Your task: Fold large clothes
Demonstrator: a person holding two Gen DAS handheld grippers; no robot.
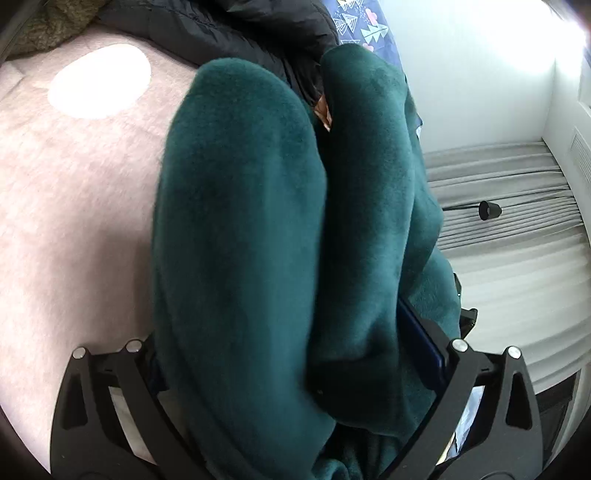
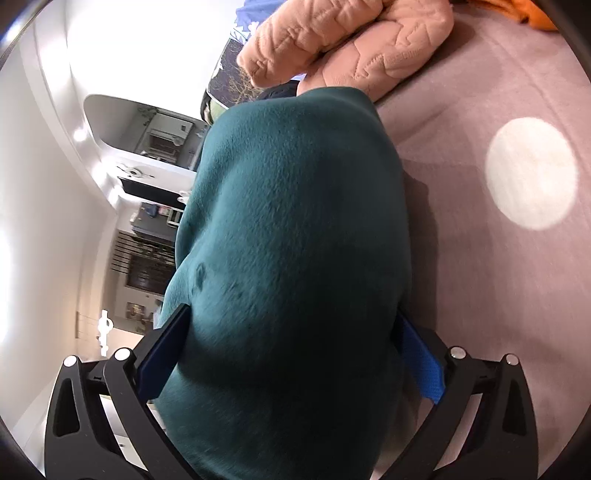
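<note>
Our left tongs stand as wide as they go, with thick folds of a dark green fleece garment bunched between the two black arms. Our right tongs are just as wide, and the same green fleece fills the gap from one blue pad to the other. The cloth touches the pads on both sides in the right view, but we cannot tell whether the pads press on it or it merely lies between them. In the left view one blue pad shows at the right edge of the cloth; the other is hidden.

The garment lies on a bed with a dusty pink cover, which carries a pale round spot. The fleece reaches away from both pairs of tongs toward the far side of the bed.

Beyond it, in the left view, a black padded jacket lies just behind the green cloth, and a patterned blue fabric sits beside that. In the right view a peach quilted garment rests on the cover near the far end of the fleece, and a scrap of orange cloth shows at the top corner.
</note>
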